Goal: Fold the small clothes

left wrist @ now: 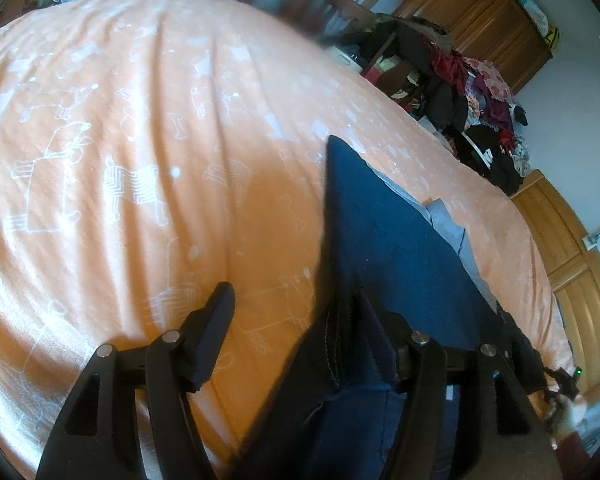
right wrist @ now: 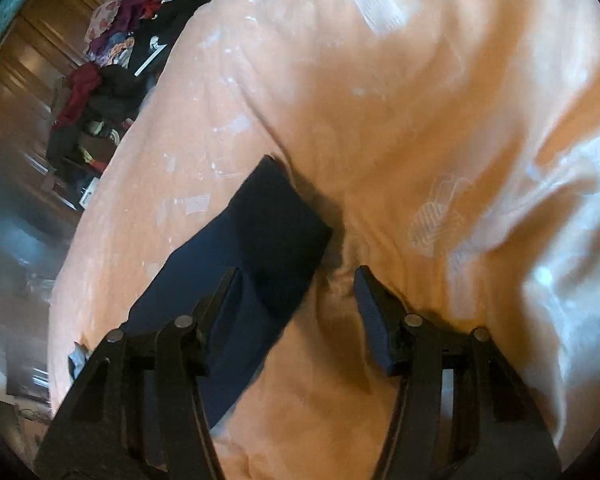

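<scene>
Bed (left wrist: 140, 140) carries the garment (left wrist: 380, 240), which lies toward one side of it, over a second cloth (left wrist: 446, 222) showing along its far edge; left gripper (left wrist: 312, 312) stands at the garment's near end, one finger on bare bedding, the other hidden under fabric; right gripper (right wrist: 296, 284) straddles the garment's folded corner (right wrist: 276, 224); a clothes pile (left wrist: 468, 92) sits beyond the bed, before the wardrobe (left wrist: 480, 12).

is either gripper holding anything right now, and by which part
Neither holds anything. The left gripper is open, with the dark blue garment draped over its right finger. The right gripper is open beside the garment on the orange bedsheet.
</scene>
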Available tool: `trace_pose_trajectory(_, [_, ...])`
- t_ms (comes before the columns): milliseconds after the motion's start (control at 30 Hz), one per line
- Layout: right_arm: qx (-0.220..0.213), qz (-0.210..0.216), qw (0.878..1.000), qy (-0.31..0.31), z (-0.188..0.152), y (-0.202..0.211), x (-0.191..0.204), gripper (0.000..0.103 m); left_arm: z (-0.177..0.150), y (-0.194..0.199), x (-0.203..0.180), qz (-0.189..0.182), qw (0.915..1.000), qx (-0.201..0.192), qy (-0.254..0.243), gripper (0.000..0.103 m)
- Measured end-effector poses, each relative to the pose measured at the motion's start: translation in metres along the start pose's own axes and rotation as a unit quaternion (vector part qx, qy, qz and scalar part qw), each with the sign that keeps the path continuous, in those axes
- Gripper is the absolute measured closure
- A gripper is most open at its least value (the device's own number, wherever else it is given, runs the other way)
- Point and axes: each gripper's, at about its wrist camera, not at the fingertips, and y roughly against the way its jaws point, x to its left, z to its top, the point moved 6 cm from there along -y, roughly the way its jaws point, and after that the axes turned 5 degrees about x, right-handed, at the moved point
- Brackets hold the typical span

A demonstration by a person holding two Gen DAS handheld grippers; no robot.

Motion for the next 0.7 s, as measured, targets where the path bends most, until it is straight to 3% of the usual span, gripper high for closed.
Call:
trace_pose_trajectory(167, [0.000,0.005,1.000,0.031,0.000,-0.009,0.018,0.047,0.000,-0.001,-0.001,0.004,1.0000,0.003,-0.003,0.035])
trace_pose_trajectory(267, [-0.012,-0.022,0.998,0.062,-0.007,-0.001,0.032,0.087,0.000,-0.001,-0.001,0.006,1.0000,0.003,-0.004,0.034])
trace_pose_trajectory(333, [-0.034,-0.003,0.997,0.071,-0.009,0.014,0.049,0.089,0.000,-0.001,-0.001,0.006,1.0000,0.003,-0.004,0.034])
trace_pose_trajectory(433, [-0.061,0.069,0.990,0.110,-0.024,0.055,0.116,0.100,0.000,-0.001,-0.002,0.004,1.0000,0.003,-0.004,0.034])
trace_pose_trajectory(500, [-0.066,0.112,0.980,0.148,-0.041,0.074,0.170,0.100,0.000,0.000,-0.002,0.000,1.0000,0.001,-0.001,0.033])
trace_pose_trajectory(600, [-0.061,0.186,0.953,0.230,-0.087,0.098,0.279,0.100,0.000,0.001,-0.001,-0.007,1.0000,-0.001,0.002,0.033])
trace_pose_trajectory(700, [-0.026,0.255,0.921,0.294,-0.154,0.101,0.387,0.100,-0.001,0.003,0.002,-0.017,0.9998,-0.003,0.005,0.032])
